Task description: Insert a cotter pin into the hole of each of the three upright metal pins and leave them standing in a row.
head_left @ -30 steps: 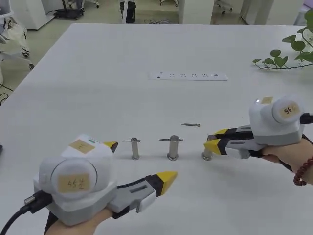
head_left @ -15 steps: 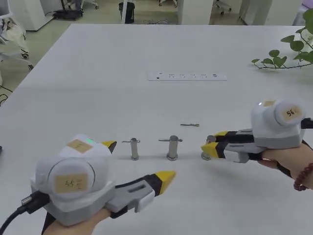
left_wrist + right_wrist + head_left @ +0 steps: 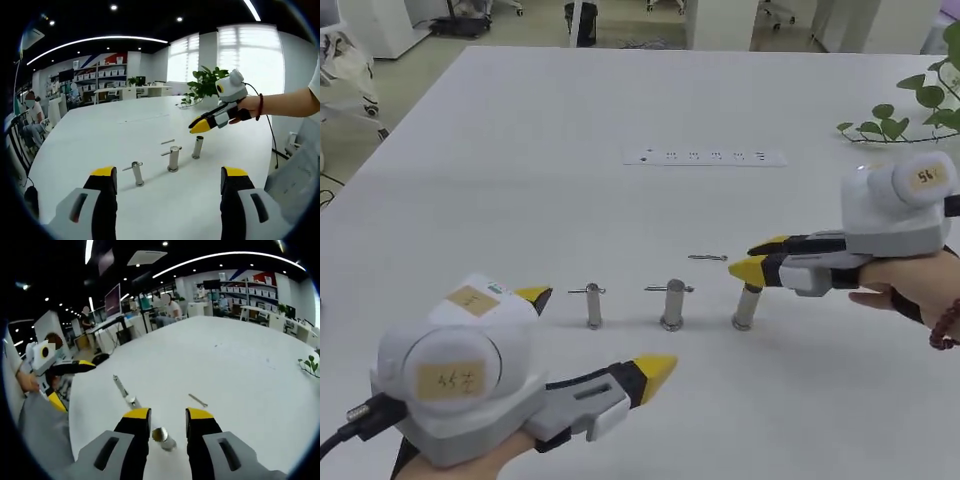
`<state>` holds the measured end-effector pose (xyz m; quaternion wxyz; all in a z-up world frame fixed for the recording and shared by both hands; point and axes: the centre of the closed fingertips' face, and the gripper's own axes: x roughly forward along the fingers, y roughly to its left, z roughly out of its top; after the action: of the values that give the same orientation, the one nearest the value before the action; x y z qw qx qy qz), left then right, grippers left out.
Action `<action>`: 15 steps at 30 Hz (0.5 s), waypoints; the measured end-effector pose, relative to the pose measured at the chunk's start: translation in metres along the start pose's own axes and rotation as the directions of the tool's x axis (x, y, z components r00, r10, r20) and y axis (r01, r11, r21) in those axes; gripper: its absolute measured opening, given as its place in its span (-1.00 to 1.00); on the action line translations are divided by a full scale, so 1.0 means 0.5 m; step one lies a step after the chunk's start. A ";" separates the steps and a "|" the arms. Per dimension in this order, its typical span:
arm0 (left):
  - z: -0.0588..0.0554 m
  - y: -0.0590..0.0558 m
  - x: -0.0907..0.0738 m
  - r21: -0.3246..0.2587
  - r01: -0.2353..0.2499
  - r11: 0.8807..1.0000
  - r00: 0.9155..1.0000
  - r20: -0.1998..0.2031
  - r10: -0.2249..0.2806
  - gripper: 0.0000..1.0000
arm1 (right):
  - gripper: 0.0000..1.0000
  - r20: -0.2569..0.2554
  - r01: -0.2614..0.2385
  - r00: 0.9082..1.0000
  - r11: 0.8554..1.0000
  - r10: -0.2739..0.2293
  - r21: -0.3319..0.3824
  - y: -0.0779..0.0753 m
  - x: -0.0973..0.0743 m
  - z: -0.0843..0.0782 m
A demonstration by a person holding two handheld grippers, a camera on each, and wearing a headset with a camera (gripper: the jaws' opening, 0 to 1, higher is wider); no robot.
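Raised off the right metal pin [image 3: 746, 305] since a moment ago: right gripper [image 3: 758, 257], jaws slightly apart, empty, near the loose cotter pin [image 3: 708, 257] lying on the table [image 3: 620, 120]. Left metal pin [image 3: 593, 305] and middle metal pin [image 3: 672, 303] upright in line, each with a cotter pin [image 3: 582, 291] through its head. Left gripper [image 3: 596, 330] low in front, jaws spread wide, empty.

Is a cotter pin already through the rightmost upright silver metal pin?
No: in the left gripper view that rightmost pin stands bare, and a thin loose cotter pin lies on the white table near it.
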<state>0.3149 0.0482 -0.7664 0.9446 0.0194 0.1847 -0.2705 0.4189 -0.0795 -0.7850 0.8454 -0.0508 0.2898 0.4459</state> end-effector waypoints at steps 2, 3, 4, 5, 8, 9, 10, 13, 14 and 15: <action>0.002 -0.001 0.000 0.007 0.005 1.000 1.000 0.002 -0.005 0.74 | -0.42 -0.023 0.000 1.000 1.000 -0.001 -0.011 -0.009 0.007 0.000; 0.002 -0.001 0.000 0.007 0.010 1.000 1.000 0.001 -0.010 0.75 | -0.43 -0.050 0.004 0.999 1.000 -0.005 -0.023 -0.017 0.013 -0.004; 0.002 -0.002 0.000 0.007 0.014 1.000 1.000 0.001 -0.014 0.76 | -0.44 -0.063 0.004 0.998 0.999 -0.006 -0.038 -0.023 0.017 -0.005; 0.003 -0.002 0.000 0.006 0.016 1.000 1.000 0.001 -0.016 0.77 | -0.44 -0.091 -0.001 0.996 0.999 -0.004 -0.053 -0.029 0.024 -0.011; -0.001 0.000 0.002 0.008 0.019 1.000 1.000 -0.007 -0.019 0.76 | -0.47 -0.118 -0.005 0.993 0.997 -0.004 -0.075 -0.041 0.040 -0.015; -0.002 0.002 0.003 0.007 0.019 1.000 1.000 -0.009 -0.019 0.76 | -0.48 -0.137 -0.005 0.990 0.996 -0.007 -0.087 -0.048 0.048 -0.019; -0.003 0.003 0.003 0.008 0.019 1.000 1.000 -0.010 -0.019 0.76 | -0.48 -0.150 -0.004 0.989 0.995 -0.011 -0.096 -0.054 0.053 -0.023; -0.004 0.005 0.003 0.009 0.022 1.000 1.000 -0.011 -0.021 0.76 | -0.50 -0.192 -0.003 0.981 0.992 -0.022 -0.128 -0.071 0.074 -0.037; -0.004 0.006 0.002 0.008 0.022 1.000 1.000 -0.010 -0.022 0.76 | -0.50 -0.199 -0.007 0.980 0.990 -0.021 -0.142 -0.073 0.078 -0.039; -0.004 0.008 0.002 0.005 0.024 1.000 1.000 -0.009 -0.024 0.74 | -0.52 -0.207 -0.015 0.978 0.987 -0.019 -0.160 -0.074 0.082 -0.041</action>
<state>0.3170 0.0513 -0.7686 0.9405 0.0209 0.1884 -0.2821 0.4569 -0.0790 -0.8303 0.8041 -0.1654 0.3395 0.4592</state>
